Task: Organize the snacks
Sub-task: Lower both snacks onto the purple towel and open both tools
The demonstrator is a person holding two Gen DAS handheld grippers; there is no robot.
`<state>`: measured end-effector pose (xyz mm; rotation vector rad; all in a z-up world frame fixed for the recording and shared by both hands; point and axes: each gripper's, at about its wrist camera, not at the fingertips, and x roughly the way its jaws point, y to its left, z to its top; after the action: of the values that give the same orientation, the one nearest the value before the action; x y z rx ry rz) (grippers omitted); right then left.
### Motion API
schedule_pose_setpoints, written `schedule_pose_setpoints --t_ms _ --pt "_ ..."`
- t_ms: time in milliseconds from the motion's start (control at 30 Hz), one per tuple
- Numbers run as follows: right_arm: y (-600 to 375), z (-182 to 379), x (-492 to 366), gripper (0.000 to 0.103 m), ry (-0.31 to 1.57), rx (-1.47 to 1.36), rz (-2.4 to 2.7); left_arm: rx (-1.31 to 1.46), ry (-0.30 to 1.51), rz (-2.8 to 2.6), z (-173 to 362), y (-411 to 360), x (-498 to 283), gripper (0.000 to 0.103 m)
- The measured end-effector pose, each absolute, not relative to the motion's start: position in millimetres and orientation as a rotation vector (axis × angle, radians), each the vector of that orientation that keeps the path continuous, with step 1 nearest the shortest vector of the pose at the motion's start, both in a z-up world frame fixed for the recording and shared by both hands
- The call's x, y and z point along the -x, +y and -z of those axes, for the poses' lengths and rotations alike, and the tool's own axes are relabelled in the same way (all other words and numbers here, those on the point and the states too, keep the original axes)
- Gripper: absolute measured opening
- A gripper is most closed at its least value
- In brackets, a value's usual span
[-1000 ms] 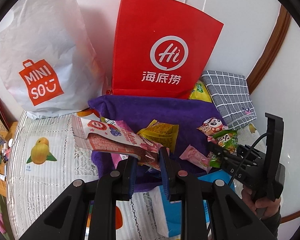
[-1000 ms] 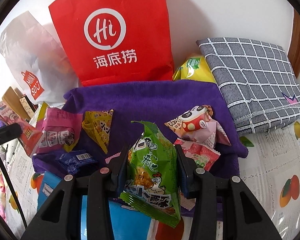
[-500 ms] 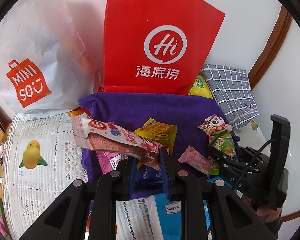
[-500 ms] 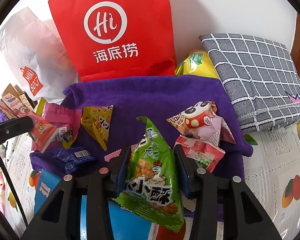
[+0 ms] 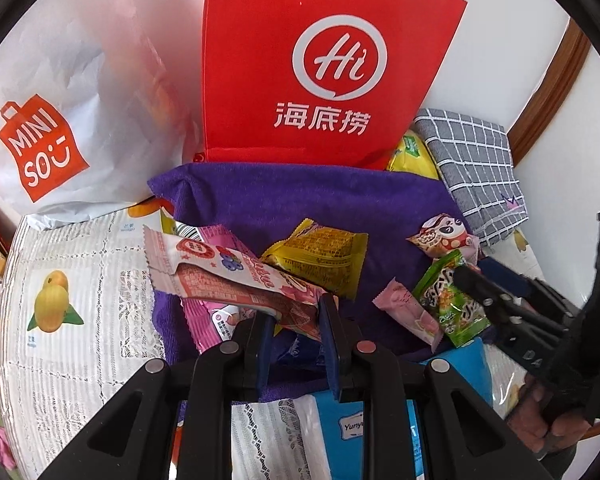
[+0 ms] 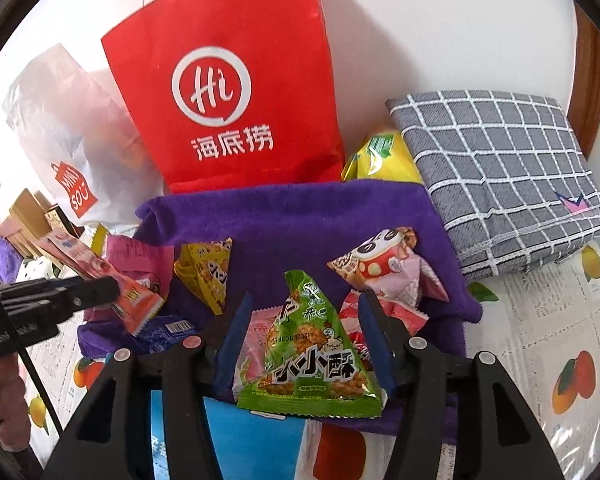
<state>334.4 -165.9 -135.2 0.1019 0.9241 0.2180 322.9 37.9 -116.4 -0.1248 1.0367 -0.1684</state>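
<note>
My left gripper (image 5: 296, 312) is shut on one end of a long pink-and-white snack wrapper (image 5: 228, 276), which hangs over the left side of the purple towel (image 5: 300, 196). My right gripper (image 6: 306, 320) is low over the towel's front edge (image 6: 300, 216) and its jaws are opening. A green triangular snack packet (image 6: 312, 360) lies between them, and the blue pads (image 6: 374, 340) stand clear of its upper part. Loose on the towel are a yellow packet (image 6: 208, 272), a panda packet (image 6: 380, 260) and a small pink packet (image 5: 408, 312).
A red paper bag (image 5: 324, 60) and a white plastic shopping bag (image 5: 60, 100) stand against the wall behind the towel. A folded grey checked cloth (image 6: 500, 176) lies at the right, a yellow bag (image 6: 380, 156) beside it. A blue pack (image 6: 252, 440) lies at the near edge.
The right jaws have spread and the green packet has dropped lower between them onto the towel. The left gripper has sunk closer to the towel, still holding the pink wrapper.
</note>
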Motion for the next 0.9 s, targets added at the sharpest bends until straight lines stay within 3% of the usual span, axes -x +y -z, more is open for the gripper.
schedule_pose_setpoints --t_ms 333,433,500,600,900 --pt "-174.9 120.5 -327.1 0.055 0.897 -0.117 -0.210 0.130 1.055 0.160 122.6 33.1 -326.7 0.023" --pt "-175.6 116.3 -323.7 0.055 0.890 -0.112 -0.209 0.144 1.044 0.167 119.5 34.0 -326.0 0.029" --pt "-175.6 112.8 -320.2 0.055 0.883 -0.111 -0.210 0.150 1.035 0.174 115.8 33.6 -324.3 0.041" --pt "-176.0 109.0 -314.0 0.055 0.878 -0.107 -0.209 0.146 1.011 0.182 108.3 32.7 -318.9 0.051" --pt "-182.8 99.6 -289.8 0.055 0.881 -0.086 -0.173 0.136 0.967 0.188 87.4 34.7 -296.5 0.053"
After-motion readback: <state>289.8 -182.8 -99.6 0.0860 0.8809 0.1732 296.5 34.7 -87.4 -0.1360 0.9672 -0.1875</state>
